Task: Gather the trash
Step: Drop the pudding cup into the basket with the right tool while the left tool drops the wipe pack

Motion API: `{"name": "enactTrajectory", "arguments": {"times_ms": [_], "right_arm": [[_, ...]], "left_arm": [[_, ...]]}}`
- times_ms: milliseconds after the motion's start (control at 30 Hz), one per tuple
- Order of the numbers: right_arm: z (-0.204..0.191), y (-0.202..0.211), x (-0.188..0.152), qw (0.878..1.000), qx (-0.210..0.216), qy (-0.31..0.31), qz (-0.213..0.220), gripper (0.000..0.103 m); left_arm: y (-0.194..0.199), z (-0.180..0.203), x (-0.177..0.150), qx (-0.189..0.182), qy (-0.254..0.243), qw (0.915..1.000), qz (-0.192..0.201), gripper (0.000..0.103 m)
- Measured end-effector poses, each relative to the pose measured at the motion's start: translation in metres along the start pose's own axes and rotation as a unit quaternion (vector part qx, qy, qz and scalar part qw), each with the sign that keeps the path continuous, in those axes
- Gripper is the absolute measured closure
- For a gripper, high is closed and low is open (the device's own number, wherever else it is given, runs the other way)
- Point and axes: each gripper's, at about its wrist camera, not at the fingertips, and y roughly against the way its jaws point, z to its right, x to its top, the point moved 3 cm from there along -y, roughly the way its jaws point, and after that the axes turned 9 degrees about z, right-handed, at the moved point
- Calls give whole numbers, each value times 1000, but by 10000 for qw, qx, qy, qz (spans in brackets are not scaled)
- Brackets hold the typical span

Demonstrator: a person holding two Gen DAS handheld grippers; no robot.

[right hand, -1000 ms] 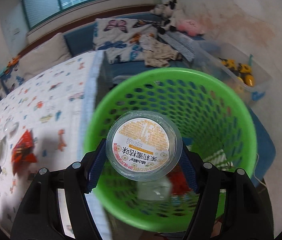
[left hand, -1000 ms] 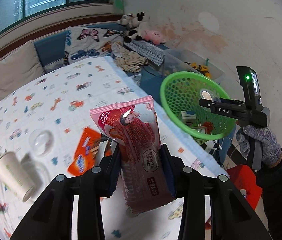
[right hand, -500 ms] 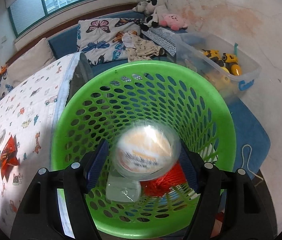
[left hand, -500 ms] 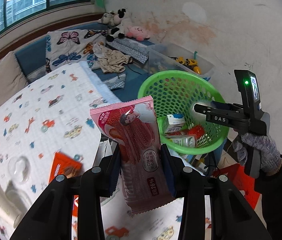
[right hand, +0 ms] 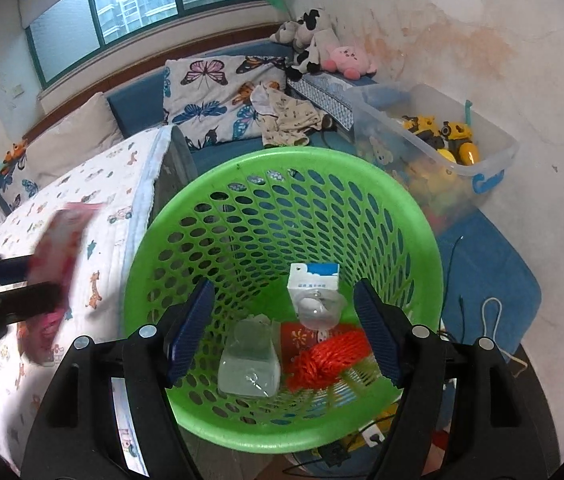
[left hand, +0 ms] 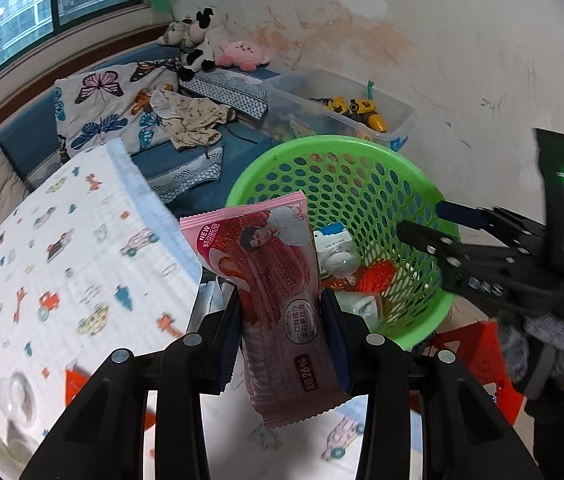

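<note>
My left gripper is shut on a pink snack wrapper, held upright over the table's edge just left of the green mesh basket. The right gripper hangs open above the basket, with nothing between its fingers. Inside the basket lie a clear plastic cup, a blue-and-white carton, an orange net and a clear container. In the left wrist view the right gripper sits at the basket's right rim, held by a gloved hand.
The table, under a cloth printed with cars, still bears an orange wrapper and a clear lid. A clear toy box stands behind the basket, a red stool beside it, and a blue sofa with cushions beyond.
The lidded cup left the right gripper's jaws and dropped into the basket. My left gripper carried the pink wrapper across the table toward the basket.
</note>
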Motion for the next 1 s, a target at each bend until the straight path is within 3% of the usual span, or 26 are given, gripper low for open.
{"name": "enactTrajectory", "arguments": {"times_ms": [267, 500, 633, 1000], "right_arm": [[4, 11, -2, 10000, 28, -34, 64, 31], [5, 16, -4, 9999, 30, -74, 87, 31], [6, 18, -4, 9999, 47, -95, 95, 30], [-5, 35, -5, 9997, 142, -36, 180, 30]], "left_arm": [[-30, 11, 7, -74, 48, 9998, -175, 63], [-39, 16, 7, -137, 105, 9997, -185, 48], [-36, 14, 6, -160, 102, 9998, -100, 39], [-3, -3, -6, -143, 359, 9992, 61, 38]]}}
